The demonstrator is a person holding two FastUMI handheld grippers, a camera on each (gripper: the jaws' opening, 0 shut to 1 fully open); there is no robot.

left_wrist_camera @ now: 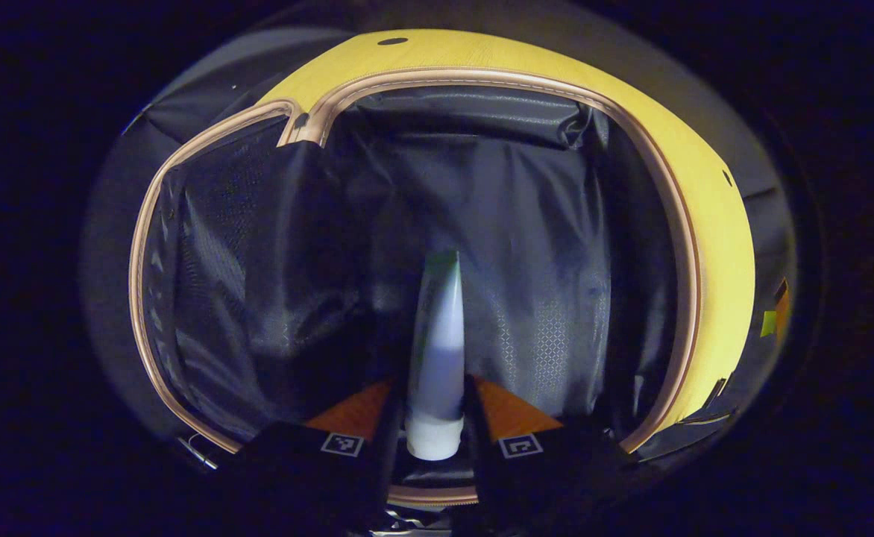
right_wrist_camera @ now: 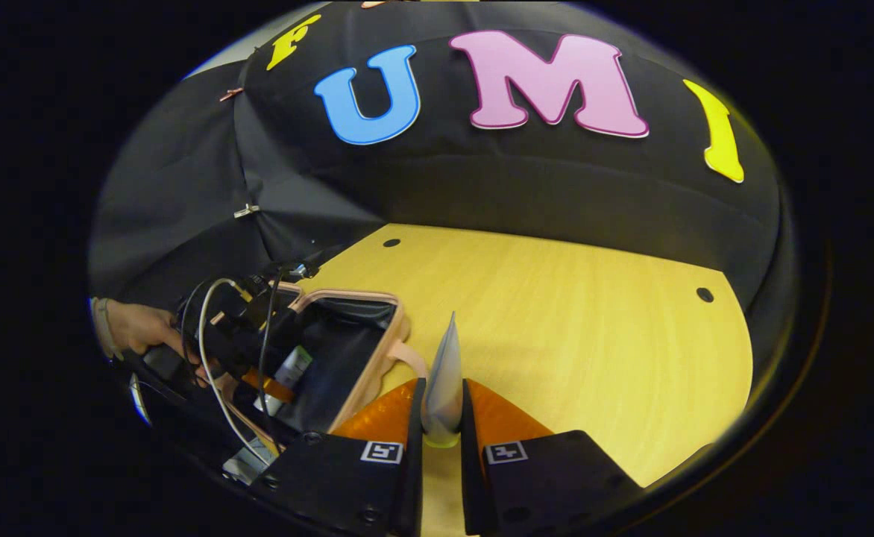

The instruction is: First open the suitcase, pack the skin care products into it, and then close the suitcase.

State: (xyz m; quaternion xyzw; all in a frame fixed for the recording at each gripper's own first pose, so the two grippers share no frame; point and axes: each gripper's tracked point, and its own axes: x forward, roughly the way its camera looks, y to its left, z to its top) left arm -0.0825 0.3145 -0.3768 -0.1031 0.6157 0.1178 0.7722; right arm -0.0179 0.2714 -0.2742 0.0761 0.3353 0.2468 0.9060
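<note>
Black lining [left_wrist_camera: 511,224] fills most of my left gripper view: I am looking straight down into the open suitcase [left_wrist_camera: 676,224], its pale zipper rim curving round the compartment and the yellow table [left_wrist_camera: 720,246] showing past it on the right. My left gripper [left_wrist_camera: 435,418] has its fingers [left_wrist_camera: 508,414] closed on a white tube [left_wrist_camera: 437,350], one on each side, pressing its lower body just above the white cap. The tube points away from the camera, its far end green, and it hangs inside the case's rim, over the lining. I cannot tell whether it touches the fabric.

From my right gripper view I see the right gripper [right_wrist_camera: 442,418] over the bare wooden table [right_wrist_camera: 571,313], its fingers [right_wrist_camera: 500,418] clamped on a second tube [right_wrist_camera: 444,380], a pale silvery one with a yellowish cap at the bottom and a flat crimped end pointing up and away. This tube is outside the suitcase [right_wrist_camera: 377,350], just beside its near corner and pink rim.

Farther off on the left of that view, a hand [right_wrist_camera: 142,328] holds the left gripper [right_wrist_camera: 258,373] with its cables, dipped into the open case; the white tube [right_wrist_camera: 291,369] with its green end shows between its fingers, within the dark interior. Behind the table hangs the black cloth wall [right_wrist_camera: 571,194], pinned at its seam with small clips.
</note>
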